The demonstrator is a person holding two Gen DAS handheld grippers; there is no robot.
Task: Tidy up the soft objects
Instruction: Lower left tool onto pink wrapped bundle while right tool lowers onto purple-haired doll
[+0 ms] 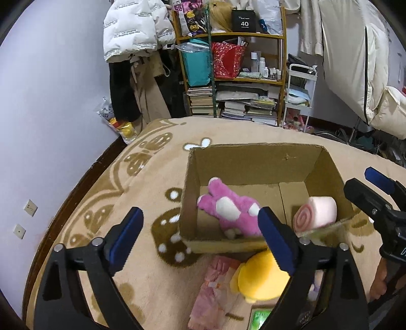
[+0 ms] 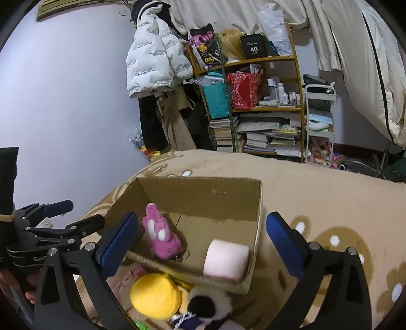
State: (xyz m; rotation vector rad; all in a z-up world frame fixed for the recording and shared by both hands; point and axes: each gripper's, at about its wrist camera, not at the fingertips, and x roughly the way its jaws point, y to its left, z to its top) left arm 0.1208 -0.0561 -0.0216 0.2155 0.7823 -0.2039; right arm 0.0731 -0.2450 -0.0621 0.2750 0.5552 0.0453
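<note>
in the cardboard box (image 2: 228, 200) – pink plush (image 2: 162, 238), roll cushion (image 2: 225, 261)

A black box (image 1: 244, 20) stands on the top shelf (image 1: 228, 35), in the upper middle of the frame. It shows a big white "40". The tiny words above and under the number are too small to read. The white puffy jacket (image 1: 134, 28) at the upper left has rows of small dark letters, too blurry to read.

The left gripper's finger (image 1: 276, 241) hides part of the yellow plush (image 1: 256, 279); the green item (image 1: 260, 318) is cut off.
</note>
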